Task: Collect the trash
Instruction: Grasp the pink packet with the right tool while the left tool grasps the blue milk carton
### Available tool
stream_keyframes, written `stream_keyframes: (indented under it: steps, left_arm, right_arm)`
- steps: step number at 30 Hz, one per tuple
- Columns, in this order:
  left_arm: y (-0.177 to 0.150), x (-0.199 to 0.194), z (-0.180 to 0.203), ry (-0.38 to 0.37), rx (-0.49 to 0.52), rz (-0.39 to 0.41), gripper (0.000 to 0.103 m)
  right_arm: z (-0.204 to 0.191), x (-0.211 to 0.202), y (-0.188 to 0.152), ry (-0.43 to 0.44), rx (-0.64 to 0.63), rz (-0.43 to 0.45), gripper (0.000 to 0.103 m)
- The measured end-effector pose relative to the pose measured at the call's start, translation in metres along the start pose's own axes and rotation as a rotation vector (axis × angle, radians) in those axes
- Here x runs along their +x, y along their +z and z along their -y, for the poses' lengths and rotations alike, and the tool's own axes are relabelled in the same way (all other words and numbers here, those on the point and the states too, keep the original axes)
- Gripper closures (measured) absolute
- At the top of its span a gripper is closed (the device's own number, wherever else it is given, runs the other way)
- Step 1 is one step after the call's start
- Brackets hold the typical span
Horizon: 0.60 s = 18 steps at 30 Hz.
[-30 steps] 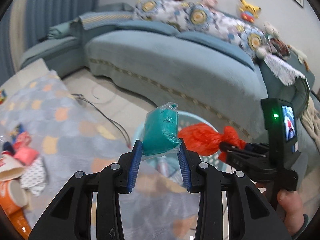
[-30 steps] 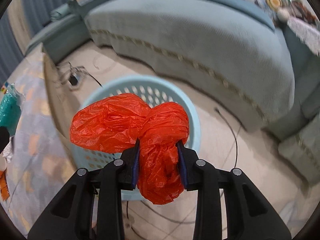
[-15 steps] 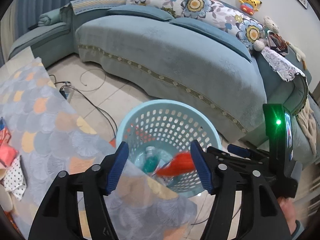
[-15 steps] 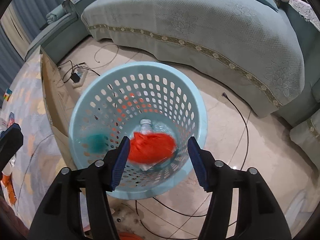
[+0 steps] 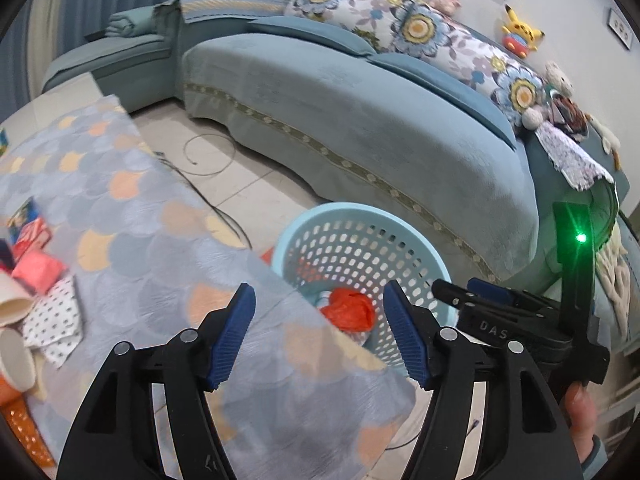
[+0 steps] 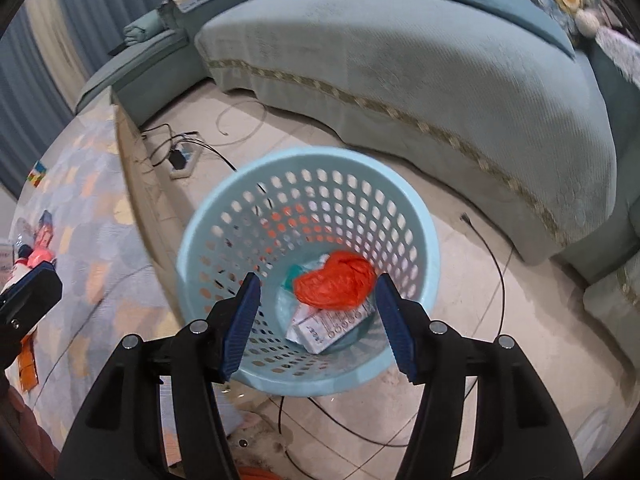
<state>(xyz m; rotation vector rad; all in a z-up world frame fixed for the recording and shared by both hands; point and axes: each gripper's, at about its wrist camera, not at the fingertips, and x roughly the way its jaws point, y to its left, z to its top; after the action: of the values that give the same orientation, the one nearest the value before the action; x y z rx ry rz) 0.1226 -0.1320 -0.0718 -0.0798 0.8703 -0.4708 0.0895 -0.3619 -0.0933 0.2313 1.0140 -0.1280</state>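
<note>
One legible marking: "DAS" on the right tongs.

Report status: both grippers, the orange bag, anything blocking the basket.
Left gripper and right gripper open, empty, jaws just opened. Orange bag lies in the basket. Nothing blocking.

Across the top of my left view a curved blue sofa carries flowered cushions and a yellow plush toy. Lower left lies a scale-patterned cloth. Cables trail over the tiled floor at right.
</note>
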Motion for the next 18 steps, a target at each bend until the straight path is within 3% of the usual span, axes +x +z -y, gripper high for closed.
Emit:
stream_keyframes:
  steps: [12,18]
  left_arm:
    - [-0.01,-0.079,-0.081,0.12,-0.176,0.127,0.038]
    - [-0.011,-0.131,-0.132,0.264,-0.206,0.209,0.038]
  right_arm:
    - [-0.078,-0.039,-0.002,0.135,-0.164,0.134,0.047]
    - [-0.146,-0.048,-0.001,0.221,-0.304,0.166,0.047]
